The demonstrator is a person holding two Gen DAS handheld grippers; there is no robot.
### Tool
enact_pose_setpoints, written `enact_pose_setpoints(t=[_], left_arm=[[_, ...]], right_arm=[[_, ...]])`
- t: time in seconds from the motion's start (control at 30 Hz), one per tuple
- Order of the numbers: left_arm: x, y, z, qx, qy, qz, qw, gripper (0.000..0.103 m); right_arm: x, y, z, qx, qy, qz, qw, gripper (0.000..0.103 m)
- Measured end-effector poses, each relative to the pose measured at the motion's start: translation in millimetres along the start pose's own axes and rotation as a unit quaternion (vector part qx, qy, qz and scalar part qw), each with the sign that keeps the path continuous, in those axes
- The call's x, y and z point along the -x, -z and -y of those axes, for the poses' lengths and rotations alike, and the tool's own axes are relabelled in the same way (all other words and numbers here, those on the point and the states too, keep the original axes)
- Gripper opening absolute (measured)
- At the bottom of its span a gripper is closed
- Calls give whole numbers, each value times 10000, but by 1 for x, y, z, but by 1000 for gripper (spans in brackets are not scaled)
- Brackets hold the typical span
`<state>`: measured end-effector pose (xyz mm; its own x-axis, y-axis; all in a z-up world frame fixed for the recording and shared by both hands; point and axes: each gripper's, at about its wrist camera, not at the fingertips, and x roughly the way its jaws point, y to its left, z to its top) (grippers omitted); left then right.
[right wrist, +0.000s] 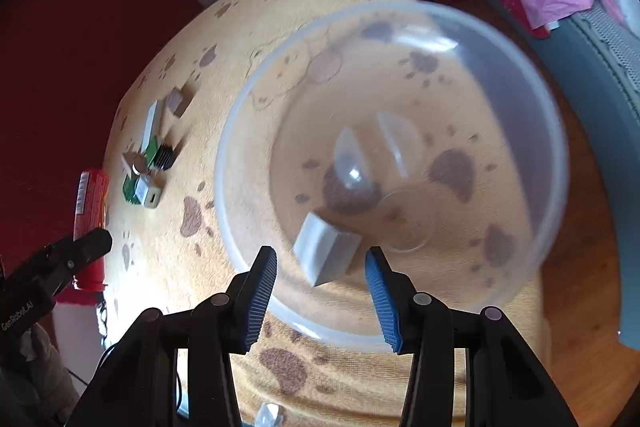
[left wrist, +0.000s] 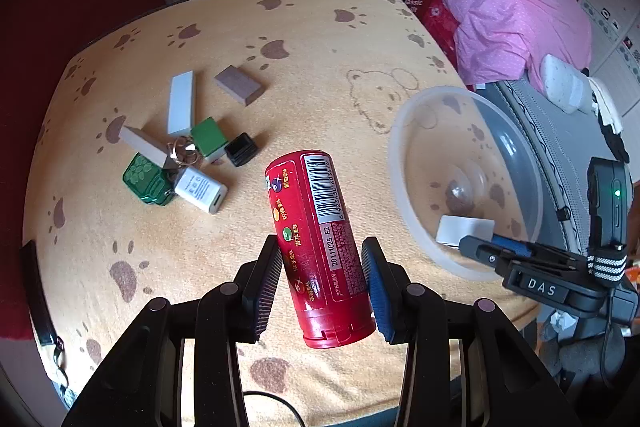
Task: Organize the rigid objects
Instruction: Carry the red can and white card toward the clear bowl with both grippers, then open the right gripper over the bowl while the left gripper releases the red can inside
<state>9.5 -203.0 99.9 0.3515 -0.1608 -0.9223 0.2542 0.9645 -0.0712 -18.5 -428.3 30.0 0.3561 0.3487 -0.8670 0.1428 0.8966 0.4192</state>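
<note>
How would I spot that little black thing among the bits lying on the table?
Find the orange paw-print cloth, then the huddle of small objects left of the clear bowl. At that huddle's right edge, beside the green cube, sits the black cube: the only black piece there, with rounded corners.

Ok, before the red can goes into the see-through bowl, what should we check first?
1. Left gripper holds the red can between both pads: ok.
2. Can is off the tablecloth: ok.
3. Clear bowl stands upright, open side up: ok.
4. Room inside the bowl, only the white block lies there: ok.
5. Right gripper is out of the way: not ok, it hangs open over the bowl's near rim.
6. Grip is firm enough not to slip: cannot tell.
</note>
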Motion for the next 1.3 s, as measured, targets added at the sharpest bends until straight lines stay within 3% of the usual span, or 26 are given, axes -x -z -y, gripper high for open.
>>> enact_pose_setpoints(t=[0.23, 0.6, 0.63, 0.73, 0.77, 1.13, 1.3], left_arm=[[-4, -10, 26, -248, 323, -38, 9992, 42], [-22, -28, 74, -607, 909, -197, 9938, 43], [-24, -30, 77, -610, 979, -207, 9931, 44], [-25, -34, 79, -536, 1167, -207, 9915, 65], [-25, -34, 79, -506, 1192, -179, 9914, 66], [-30, -26, 58, -334, 815, -248, 9958, 66], [-29, -19, 44, -238, 710, -265, 9968, 66]], right_arm=[[25, -1, 1, 352, 715, 439, 9959, 56], [46, -2, 17, 41, 724, 701, 9949, 58], [47, -3, 18, 31, 719, 713, 9949, 58], [45, -2, 17, 33, 703, 720, 9949, 58], [45, -2, 17, 31, 695, 717, 9950, 58], [38, -5, 8, 131, 504, 655, 9965, 58], [37, -1, -3, 395, 187, 465, 9980, 70]])
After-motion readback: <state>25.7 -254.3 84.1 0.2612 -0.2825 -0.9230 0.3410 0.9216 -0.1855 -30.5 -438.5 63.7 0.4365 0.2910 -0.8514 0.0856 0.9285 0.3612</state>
